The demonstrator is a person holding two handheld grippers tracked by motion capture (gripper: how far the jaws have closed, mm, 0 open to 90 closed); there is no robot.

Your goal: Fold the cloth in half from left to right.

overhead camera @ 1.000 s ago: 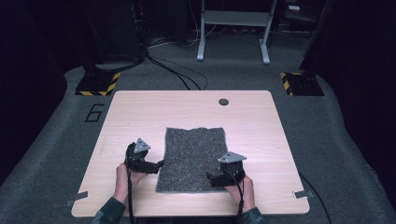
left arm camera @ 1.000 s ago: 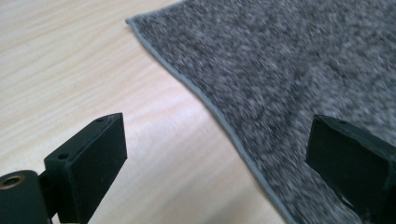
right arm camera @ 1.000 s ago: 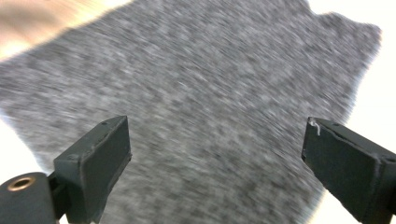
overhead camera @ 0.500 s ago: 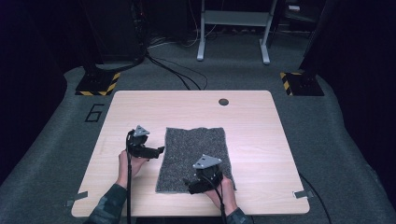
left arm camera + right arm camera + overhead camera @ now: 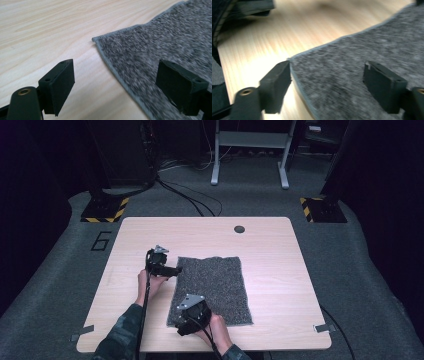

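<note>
I'd seat both corners of the grey cloth (image 5: pixel 212 290) deep before clamping: left gripper (image 5: pixel 115 82) and right gripper (image 5: pixel 327 85), 2 sets of jaws apart, just been closing, each straddling an edge.

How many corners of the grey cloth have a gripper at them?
2: the left gripper at the grey cloth's far left corner, the right gripper at its near left corner. Both right corners lie free.

- My left gripper (image 5: pixel 176 270) sits low and level, fingers (image 5: pixel 61 85) wide apart and just now closing in, nothing pressed between them.
- My right gripper (image 5: pixel 181 326) lies nearer me, angled left, fingers (image 5: pixel 275 86) also spread, narrowing, gripping nothing.
- Both forearms reach in from below.
</note>
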